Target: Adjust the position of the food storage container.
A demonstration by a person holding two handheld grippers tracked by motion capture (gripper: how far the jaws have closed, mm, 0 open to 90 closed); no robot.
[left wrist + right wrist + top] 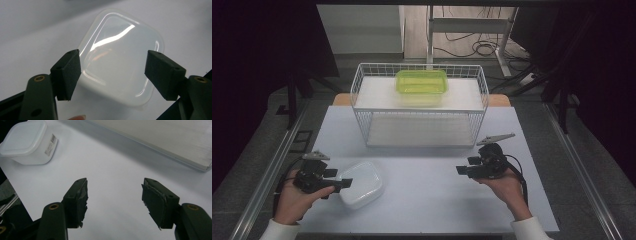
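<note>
left hand-held gripper (112, 72) wide, jaws straddling white tub (120, 60) near-left on counter (432, 200) | right hand-held gripper (115, 202) wide, empty | risk: slick lid (glossy), pads may slip or shove tub

A white wire rack (419, 107) stands at the back of the bench (432, 200), two shelves inside it. On the top shelf sits a lime green tub (421, 83), near the middle, lid on. The lower shelf (419, 131) lies bare and pale. Beyond the rack, cables (472, 47) coil on the floor beside a grey frame leg (430, 35).
</note>
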